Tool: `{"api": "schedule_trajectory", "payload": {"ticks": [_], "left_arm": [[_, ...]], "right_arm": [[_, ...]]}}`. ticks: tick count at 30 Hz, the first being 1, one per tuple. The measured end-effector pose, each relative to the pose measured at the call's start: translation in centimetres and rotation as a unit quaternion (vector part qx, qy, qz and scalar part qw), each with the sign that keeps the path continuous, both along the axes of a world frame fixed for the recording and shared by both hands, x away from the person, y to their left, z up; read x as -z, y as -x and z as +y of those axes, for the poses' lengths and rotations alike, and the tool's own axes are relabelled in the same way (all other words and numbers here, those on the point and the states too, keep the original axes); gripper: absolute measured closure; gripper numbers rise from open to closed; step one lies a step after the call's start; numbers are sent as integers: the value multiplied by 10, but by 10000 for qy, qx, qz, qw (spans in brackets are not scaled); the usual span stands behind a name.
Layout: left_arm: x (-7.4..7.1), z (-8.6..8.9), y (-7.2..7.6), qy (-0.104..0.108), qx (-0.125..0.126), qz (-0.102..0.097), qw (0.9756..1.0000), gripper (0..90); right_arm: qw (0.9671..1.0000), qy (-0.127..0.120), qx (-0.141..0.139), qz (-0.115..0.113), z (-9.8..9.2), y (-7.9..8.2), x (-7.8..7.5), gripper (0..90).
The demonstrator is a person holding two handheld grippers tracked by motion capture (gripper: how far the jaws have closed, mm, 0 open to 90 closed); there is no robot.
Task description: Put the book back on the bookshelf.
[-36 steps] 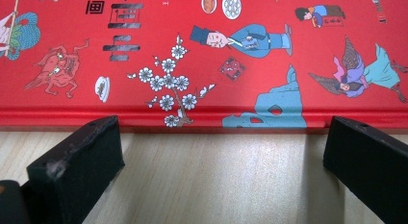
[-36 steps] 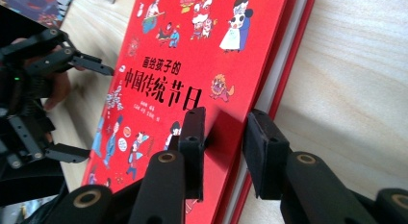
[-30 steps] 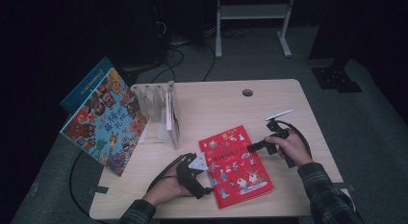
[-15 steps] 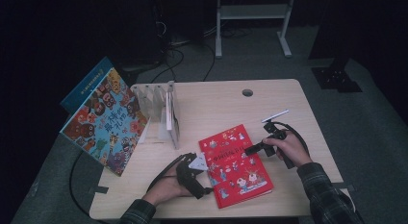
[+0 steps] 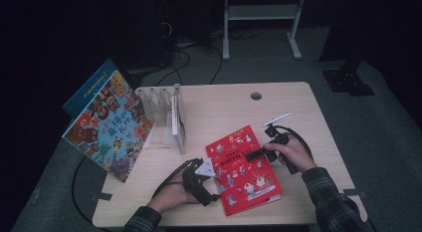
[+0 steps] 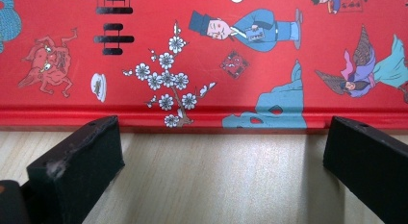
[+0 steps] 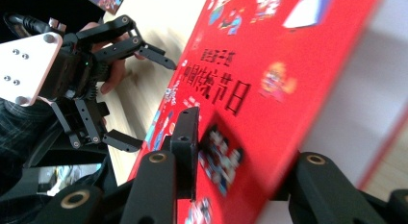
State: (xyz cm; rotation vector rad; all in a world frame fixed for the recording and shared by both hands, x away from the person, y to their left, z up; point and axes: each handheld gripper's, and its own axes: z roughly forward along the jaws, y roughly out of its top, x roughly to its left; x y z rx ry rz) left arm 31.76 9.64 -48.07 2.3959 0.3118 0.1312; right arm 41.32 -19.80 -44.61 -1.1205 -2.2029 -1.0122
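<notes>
Right gripper [image 5: 255, 153]: jaws set astride the right-hand edge of the red book [image 5: 243, 168], one above the cover, one beneath; the edge is lifted clear of the table [image 5: 219, 105]. Jaws have just been opening a little, book between them; contact of the pads cannot be told.

Left gripper [image 5: 211, 184]: jaws spread wide, nothing between, resting on the table just before the book's spine edge [image 6: 202, 119].

Red book: hardback, stiff, glossy cover, likely slippery; moderately heavy. Best taken across the board's thickness at an edge, or by the spine.

Book stand [image 5: 166, 115] and propped picture book [image 5: 107, 127]: well apart, left.
</notes>
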Motion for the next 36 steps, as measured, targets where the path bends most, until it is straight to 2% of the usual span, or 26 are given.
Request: {"api": "schedule_trajectory", "payload": {"ticks": [5, 7, 8, 13, 17, 19, 21, 23, 26, 29, 30, 31, 32, 33, 36], "left_arm": [[0, -1, 1, 9, -60, 44, 10000, 0], [0, -1, 1, -3, -61, 46, 10000, 0], [0, -1, 1, -12, -62, 38, 10000, 0], [-1, -1, 1, -23, -47, 19, 10000, 0], [-1, -1, 1, -63, -46, 44, 10000, 0], [-1, -1, 0, -65, -54, 50, 10000, 0], [-3, -2, -1, -86, -138, 131, 9998, 0], [-4, -1, -3, -71, -253, 255, 9993, 0], [-6, 3, -7, -12, -344, 429, 9985, 0], [-7, 6, -9, 92, -418, 470, 9980, 0], [-9, 9, -11, 151, -476, 479, 9976, 0], [-9, 9, -11, 151, -476, 479, 9976, 0], [-10, 11, -13, 293, -585, 470, 9968, 0], [-10, 11, -13, 293, -585, 470, 9968, 0], [-14, 15, -15, 468, -681, 469, 9955, 0]], "right_arm": [[9996, -201, -41, -177, 2, 3, -8, 695], [9996, -189, -41, -224, 2, 4, -9, 688], [9994, -88, -46, -343, 1, 5, -11, 663], [9993, -29, 62, -359, -9, 6, -14, 660], [9994, -193, 97, -257, -12, 6, -12, 702], [9990, -403, 53, -211, -13, 6, -13, 742], [9979, -577, 16, -278, -13, 7, -15, 762], [9977, -576, 6, -350, -13, 8, -18, 768], [9971, -621, 56, -440, -13, 10, -19, 780], [9965, -666, 82, -500, -13, 12, -21, 786], [9955, -713, 103, -612, -14, 13, -23, 793], [9950, -745, 126, -657, -14, 14, -24, 798], [9941, -796, 145, -716, -14, 15, -25, 805], [9941, -796, 145, -716, -14, 15, -25, 805], [9901, -1044, 190, -917, -17, 21, -34, 831]]}}
